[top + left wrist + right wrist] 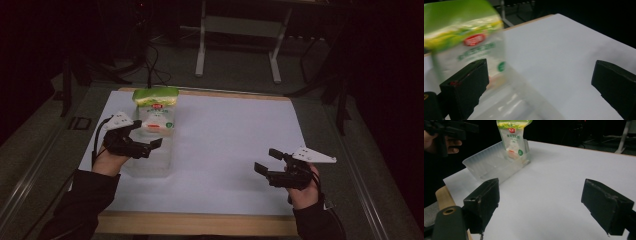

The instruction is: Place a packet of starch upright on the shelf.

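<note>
Standing upright at the far end of the clear bin point(496, 163), the green-topped pouch point(155, 107) looks already placed — the putting-in seems done. Over the bin's near part hovers the left gripper point(148, 136), jaws wide and empty, just short of the pouch. Well apart on the white sheet point(235, 135), the right gripper point(268, 161) also has wide, empty jaws. What remains, I judge, is pulling clear.

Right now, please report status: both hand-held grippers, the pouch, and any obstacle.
Left hand-held gripper open, over the clear bin. Right hand-held gripper open, holding nothing. Green-topped pouch upright at the bin's far end. White sheet bare between them.
</note>
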Action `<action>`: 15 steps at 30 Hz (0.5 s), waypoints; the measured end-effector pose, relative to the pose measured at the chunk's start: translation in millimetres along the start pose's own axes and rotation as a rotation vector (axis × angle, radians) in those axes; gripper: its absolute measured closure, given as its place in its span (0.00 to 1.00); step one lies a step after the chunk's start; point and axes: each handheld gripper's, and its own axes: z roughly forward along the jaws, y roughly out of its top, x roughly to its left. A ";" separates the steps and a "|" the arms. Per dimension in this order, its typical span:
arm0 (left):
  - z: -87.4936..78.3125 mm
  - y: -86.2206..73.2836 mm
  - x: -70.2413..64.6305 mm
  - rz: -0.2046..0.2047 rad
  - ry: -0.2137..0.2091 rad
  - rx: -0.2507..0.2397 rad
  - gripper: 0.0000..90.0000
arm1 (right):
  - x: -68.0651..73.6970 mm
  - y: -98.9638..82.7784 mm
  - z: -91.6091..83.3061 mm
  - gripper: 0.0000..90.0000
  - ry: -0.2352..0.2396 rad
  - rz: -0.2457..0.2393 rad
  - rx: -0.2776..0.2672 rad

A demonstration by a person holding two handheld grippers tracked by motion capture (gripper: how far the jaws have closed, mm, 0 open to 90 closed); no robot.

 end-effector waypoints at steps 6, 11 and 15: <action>0.7 1.1 -28.3 0.028 -0.057 -0.012 0.02 | -0.9 -1.2 -1.0 0.17 0.000 0.003 0.000; 2.7 2.9 -52.0 0.062 -0.100 -0.007 0.02 | -0.1 -1.7 -0.6 0.17 0.006 0.000 -0.001; 4.4 1.9 -69.2 0.077 -0.136 -0.014 0.02 | 1.1 -1.9 -1.4 0.17 0.004 -0.005 0.000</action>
